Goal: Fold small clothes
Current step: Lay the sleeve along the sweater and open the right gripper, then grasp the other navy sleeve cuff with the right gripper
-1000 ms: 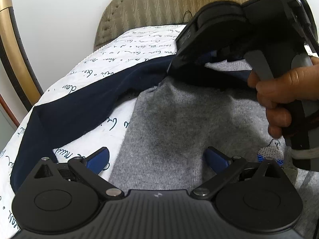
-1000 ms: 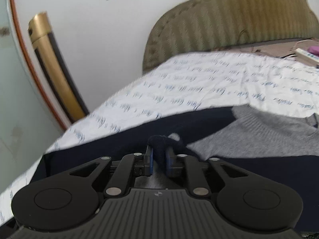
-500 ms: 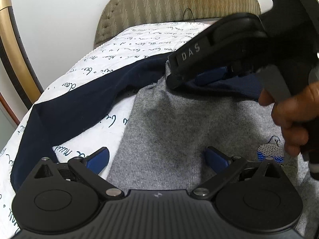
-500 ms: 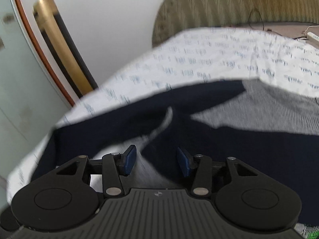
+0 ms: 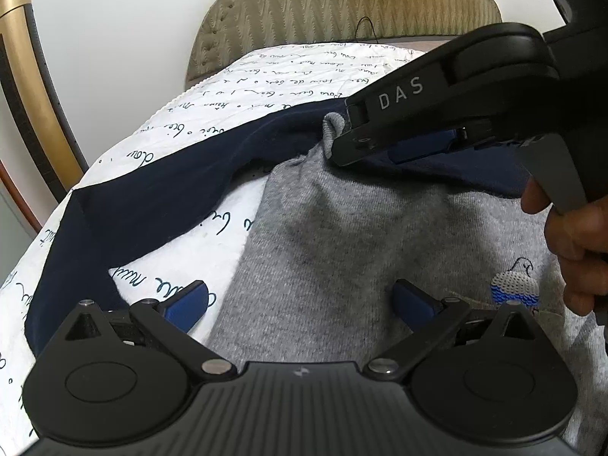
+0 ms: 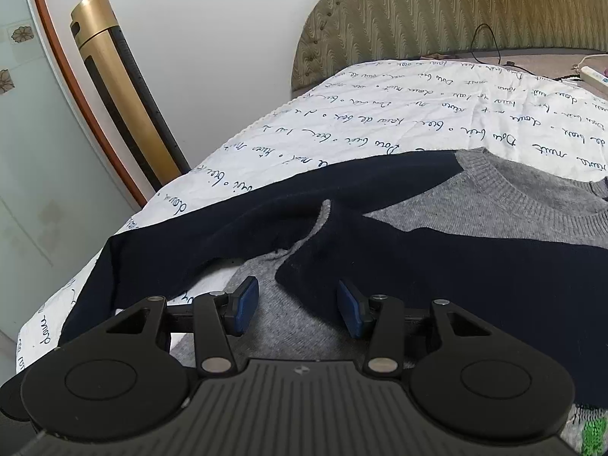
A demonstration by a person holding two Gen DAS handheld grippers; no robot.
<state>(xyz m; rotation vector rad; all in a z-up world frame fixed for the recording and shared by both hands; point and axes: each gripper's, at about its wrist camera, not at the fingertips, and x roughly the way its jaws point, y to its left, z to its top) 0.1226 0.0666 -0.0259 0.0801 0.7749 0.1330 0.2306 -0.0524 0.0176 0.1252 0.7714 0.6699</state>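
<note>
- I see a bed with a white sheet (image 6: 380,121) that has blue writing on it. The sheet has lots of bare room past the sweater, up to the headboard (image 6: 456,11).
- The left edge of the bed runs close by a white wall and a gold post (image 6: 114,87). There is little room on that side.
- At the far right of the bed, by the headboard, lie a black cord and a white power strip (image 6: 594,74).
- The sweater (image 5: 361,235) lies flat on the sheet. Its body is gray and its sleeves are dark blue.
- One blue sleeve (image 5: 144,197) stretches out to the left, near the bed edge, with a patch of bare sheet between it and the gray body.
- The other blue sleeve (image 6: 494,285) lies folded across the gray chest, under the neck band.
- A small bird patch (image 5: 515,285) sits on the gray front, to the right.
- My left gripper (image 5: 300,300) is wide apart and holds nothing. It hangs over the left side edge of the gray body, one finger over the sheet and one over the gray.
- My right gripper (image 6: 296,306) is partly apart and holds nothing. It sits low, just above where the gray body meets the tip of the folded sleeve.
- In the left view the right gripper is above the sweater's top left, by a little gray curl of cloth (image 5: 333,125). I cannot tell if it touches the cloth.
</note>
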